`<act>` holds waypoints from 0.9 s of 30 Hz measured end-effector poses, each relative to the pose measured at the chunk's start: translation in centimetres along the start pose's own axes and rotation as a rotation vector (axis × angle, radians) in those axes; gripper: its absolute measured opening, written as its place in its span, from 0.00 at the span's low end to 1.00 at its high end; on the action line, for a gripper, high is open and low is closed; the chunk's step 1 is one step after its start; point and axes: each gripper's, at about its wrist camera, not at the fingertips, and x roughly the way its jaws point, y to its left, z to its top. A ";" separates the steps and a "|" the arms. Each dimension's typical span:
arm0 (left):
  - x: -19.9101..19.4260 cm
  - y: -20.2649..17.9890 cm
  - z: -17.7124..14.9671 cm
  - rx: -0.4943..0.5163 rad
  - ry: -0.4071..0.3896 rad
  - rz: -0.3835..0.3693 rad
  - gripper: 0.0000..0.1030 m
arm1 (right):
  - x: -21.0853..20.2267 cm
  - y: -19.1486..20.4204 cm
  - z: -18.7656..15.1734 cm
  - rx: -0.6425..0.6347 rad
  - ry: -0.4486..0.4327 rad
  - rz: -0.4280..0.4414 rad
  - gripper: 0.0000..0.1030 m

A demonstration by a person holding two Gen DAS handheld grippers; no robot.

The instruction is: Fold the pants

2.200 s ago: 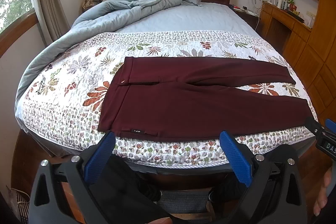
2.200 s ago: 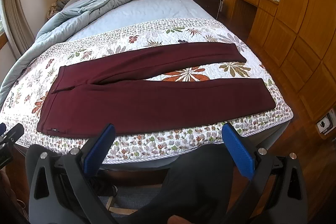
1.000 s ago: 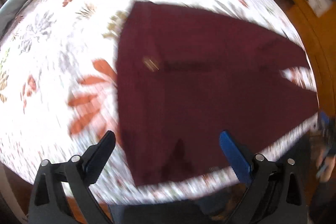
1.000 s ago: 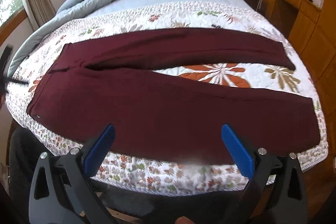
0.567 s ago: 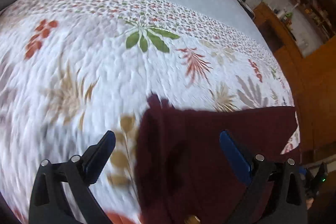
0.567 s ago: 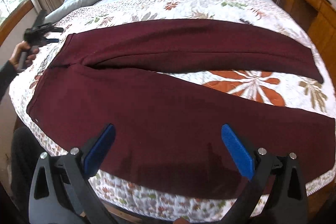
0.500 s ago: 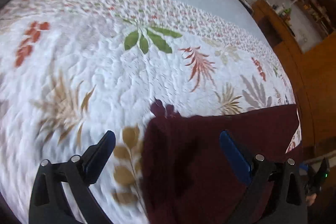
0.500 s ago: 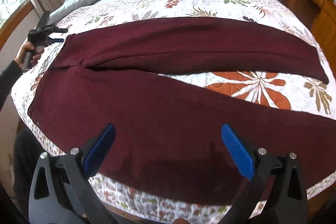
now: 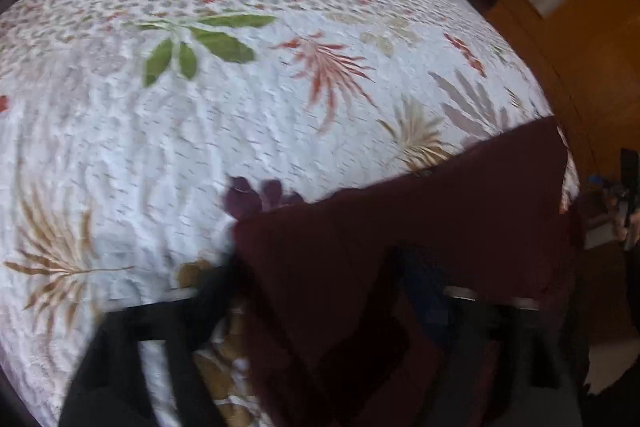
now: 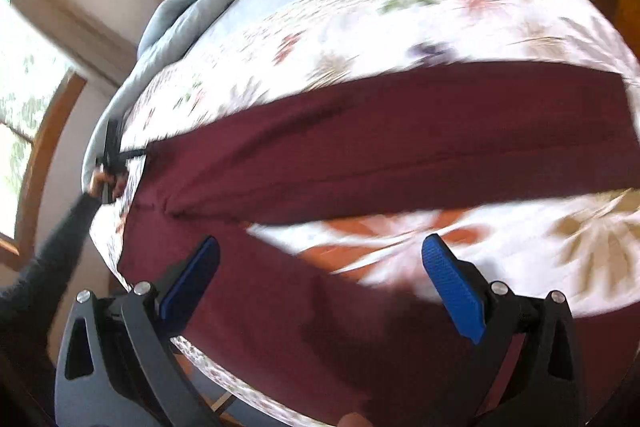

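Maroon pants (image 10: pixel 400 147) spread flat on the floral quilt (image 9: pixel 200 107) of the bed, legs apart for folding, left tongs (image 9: pixel 320 291) closing over the far waistband corner, right tongs (image 10: pixel 316 267) wide open and empty, hovering above the near leg

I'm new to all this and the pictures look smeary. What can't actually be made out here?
- Left gripper: left wrist view, its closing fingers are motion-blurred over the pants, so grip unclear.
- Pants' far leg end: right wrist view, cut by the right edge.
- Quilt pattern: right wrist view, smeared by motion.
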 end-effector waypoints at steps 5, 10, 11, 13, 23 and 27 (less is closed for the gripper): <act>0.2 0.5 -0.3 -0.044 0.004 -0.001 0.39 | -6.5 -12.6 6.1 0.158 -0.086 -0.069 0.70; 1.0 0.6 0.1 -0.094 0.025 0.013 0.43 | -6.2 -23.3 10.8 0.248 -0.050 -0.206 0.73; 1.0 0.7 0.2 -0.107 0.029 0.012 0.46 | -5.4 -24.3 11.2 0.252 -0.029 -0.209 0.76; 1.1 0.7 0.3 -0.126 0.038 0.018 0.47 | -3.7 -26.0 11.9 0.244 0.008 -0.215 0.76; 1.8 -0.3 0.9 -0.157 0.043 0.074 0.48 | 0.3 -27.3 12.8 0.147 0.073 -0.045 0.69; 1.2 -0.8 0.9 -0.185 0.015 0.094 0.29 | 0.3 -26.7 12.9 0.141 0.092 -0.026 0.21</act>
